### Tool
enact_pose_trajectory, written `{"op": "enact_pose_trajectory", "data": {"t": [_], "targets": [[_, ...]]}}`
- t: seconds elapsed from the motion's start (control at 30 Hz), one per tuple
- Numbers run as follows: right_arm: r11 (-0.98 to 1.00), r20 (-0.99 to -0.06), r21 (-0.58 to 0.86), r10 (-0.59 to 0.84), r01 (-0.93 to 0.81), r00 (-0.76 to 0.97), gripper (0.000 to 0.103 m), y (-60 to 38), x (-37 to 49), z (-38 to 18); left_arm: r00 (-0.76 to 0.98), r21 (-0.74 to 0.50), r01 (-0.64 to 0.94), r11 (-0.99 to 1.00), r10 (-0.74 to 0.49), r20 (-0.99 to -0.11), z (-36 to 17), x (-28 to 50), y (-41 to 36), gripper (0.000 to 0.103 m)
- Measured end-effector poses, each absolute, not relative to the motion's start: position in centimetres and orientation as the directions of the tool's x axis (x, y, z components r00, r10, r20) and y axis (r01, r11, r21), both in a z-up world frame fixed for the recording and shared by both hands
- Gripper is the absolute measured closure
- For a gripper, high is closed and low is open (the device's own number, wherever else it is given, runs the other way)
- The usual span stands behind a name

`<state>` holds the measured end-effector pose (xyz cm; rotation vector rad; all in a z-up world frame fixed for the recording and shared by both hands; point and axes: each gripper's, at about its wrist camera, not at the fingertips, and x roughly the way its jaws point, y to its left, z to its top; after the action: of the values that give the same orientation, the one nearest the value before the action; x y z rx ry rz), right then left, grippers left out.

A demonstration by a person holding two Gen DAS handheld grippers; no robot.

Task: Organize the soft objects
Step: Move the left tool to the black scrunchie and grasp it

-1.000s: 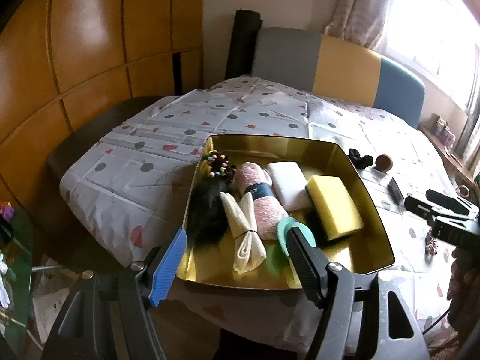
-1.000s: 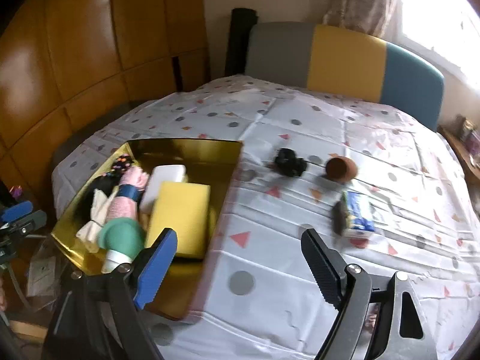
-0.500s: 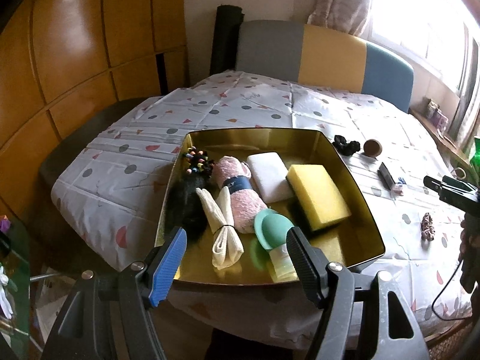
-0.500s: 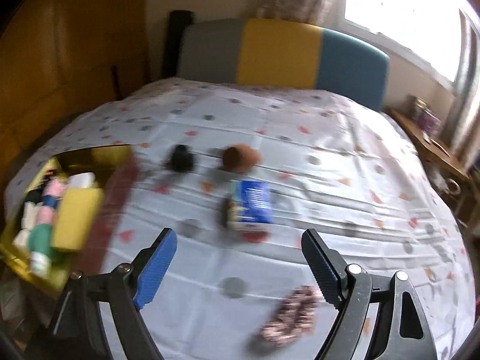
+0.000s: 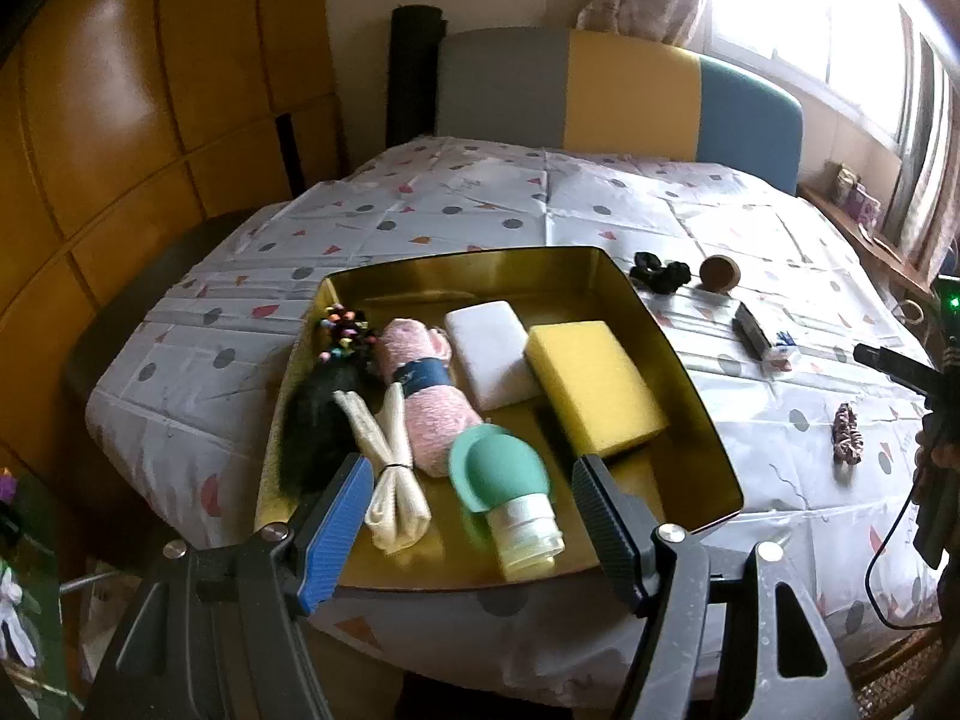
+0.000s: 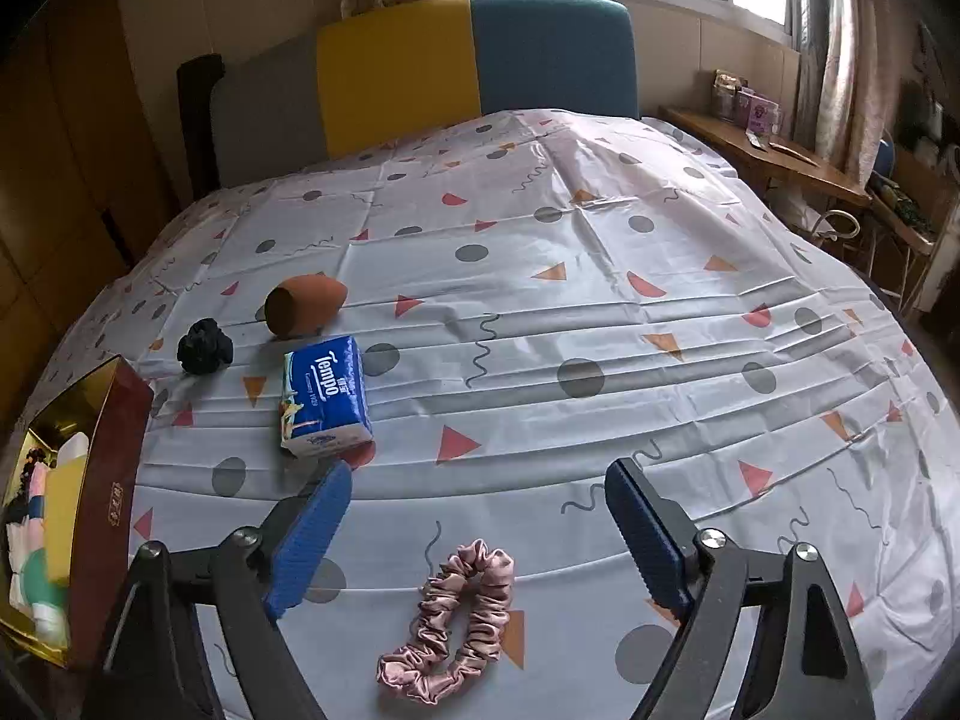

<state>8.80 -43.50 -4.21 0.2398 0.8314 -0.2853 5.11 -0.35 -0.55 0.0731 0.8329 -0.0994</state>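
A gold tray (image 5: 480, 267) holds a yellow sponge (image 5: 594, 387), a white pad (image 5: 492, 354), a rolled pink towel (image 5: 429, 396), a green squeeze bottle (image 5: 504, 486), a tied cream cloth (image 5: 390, 462) and a black furry piece (image 5: 315, 426). My left gripper (image 5: 474, 474) hovers open over the tray's near edge, holding nothing. A pink scrunchie (image 6: 456, 624) lies on the tablecloth just below my right gripper (image 6: 480, 474). Its jaws are opening, with nothing between them. A black scrunchie (image 6: 204, 347) lies further left.
A blue tissue pack (image 6: 324, 402) and a brown cup on its side (image 6: 306, 303) lie between the scrunchies. The tray's red outer wall (image 6: 102, 480) stands at the left of the right wrist view. A colourful bench back (image 6: 468, 54) lines the far table edge.
The right gripper has swung from the tray's side across to the right and now sits over the pink scrunchie. The left gripper drifted a little along the tray's near edge.
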Motion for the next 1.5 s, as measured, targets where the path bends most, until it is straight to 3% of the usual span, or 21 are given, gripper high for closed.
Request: {"op": "enact_pose_trajectory", "data": {"t": [0.37,0.83,1.17,1.37,1.5], "targets": [[0.927,-0.748,0.134,-0.138,0.350,0.649,0.014,-43.9,8.6,-3.9,0.648,0.033,0.194,0.981,-0.103,-0.754,-0.7,6.2,-3.5,0.033],[0.916,-0.734,0.188,-0.109,0.355,0.670,0.013,-44.3,8.2,-3.2,0.582,-0.094,0.324,0.942,-0.276,-0.765,1.1,11.0,-9.1,0.033],[0.914,-0.719,0.236,-0.065,0.331,0.692,0.011,-44.3,8.2,-2.6,0.520,-0.160,0.375,0.913,-0.350,-0.779,1.2,19.9,-16.3,0.047],[0.901,-0.713,0.287,-0.026,0.325,0.701,0.011,-44.6,8.1,-2.6,0.434,-0.245,0.299,0.922,-0.360,-0.826,-1.9,26.8,-19.1,0.047],[0.885,-0.710,0.331,0.004,0.329,0.704,0.011,-45.2,8.1,-2.7,0.418,-0.224,0.255,0.941,-0.316,-0.852,-4.3,30.3,-20.6,0.047]]}}
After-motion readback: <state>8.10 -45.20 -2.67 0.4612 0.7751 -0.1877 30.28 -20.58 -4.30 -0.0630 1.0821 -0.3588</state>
